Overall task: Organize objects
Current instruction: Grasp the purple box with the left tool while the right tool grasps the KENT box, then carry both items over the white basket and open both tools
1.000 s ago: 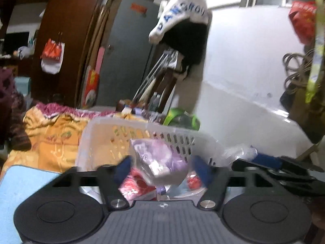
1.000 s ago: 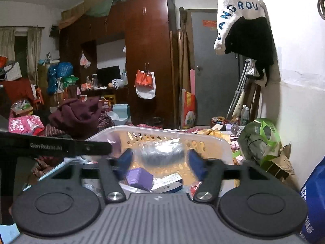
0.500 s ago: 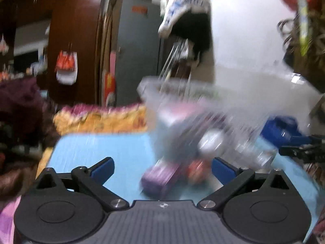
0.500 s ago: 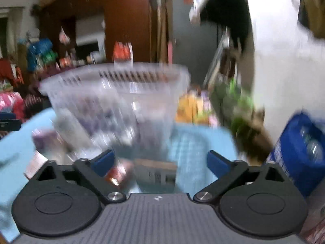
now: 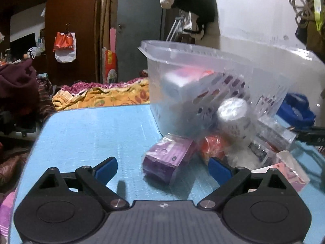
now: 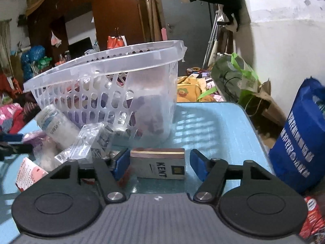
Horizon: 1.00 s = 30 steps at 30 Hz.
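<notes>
Two blue fingers of your right gripper, half open and just closing, flank the KENT box low centre on the counter, not yet pinching. It looks light, stiff and slick: squeeze its narrow sides. Your left gripper gapes wide, empty, before the purple pack.

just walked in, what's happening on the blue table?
A person holds a hand-held gripper in each hand over the blue table. The clear basket sits tipped, packets spilled beside it. The right hand-held gripper has been closing around the KENT box, with a gap left. The left hand-held gripper is open near the purple box.
</notes>
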Each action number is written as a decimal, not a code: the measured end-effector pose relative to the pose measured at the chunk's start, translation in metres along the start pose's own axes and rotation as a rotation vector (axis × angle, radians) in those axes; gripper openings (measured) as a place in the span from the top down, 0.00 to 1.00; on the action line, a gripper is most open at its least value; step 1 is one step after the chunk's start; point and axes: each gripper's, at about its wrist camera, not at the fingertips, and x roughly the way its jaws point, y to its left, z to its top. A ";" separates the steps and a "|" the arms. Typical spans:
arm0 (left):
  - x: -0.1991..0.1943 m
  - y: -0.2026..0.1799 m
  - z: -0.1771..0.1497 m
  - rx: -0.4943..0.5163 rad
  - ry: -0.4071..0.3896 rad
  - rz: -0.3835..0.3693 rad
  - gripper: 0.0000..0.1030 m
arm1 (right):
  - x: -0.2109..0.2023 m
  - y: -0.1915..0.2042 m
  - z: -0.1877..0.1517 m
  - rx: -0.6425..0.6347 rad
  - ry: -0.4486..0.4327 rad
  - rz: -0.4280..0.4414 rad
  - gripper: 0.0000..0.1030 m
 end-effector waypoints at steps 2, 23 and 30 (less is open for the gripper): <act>0.005 -0.003 0.000 0.011 0.026 0.014 0.05 | 0.000 0.000 0.001 0.002 -0.005 -0.012 0.35; -0.032 0.004 -0.011 -0.057 -0.178 0.024 0.49 | -0.012 0.014 -0.002 -0.066 -0.075 -0.042 0.40; -0.039 0.011 -0.011 -0.095 -0.246 0.049 0.49 | -0.018 0.014 -0.003 -0.067 -0.121 -0.027 0.40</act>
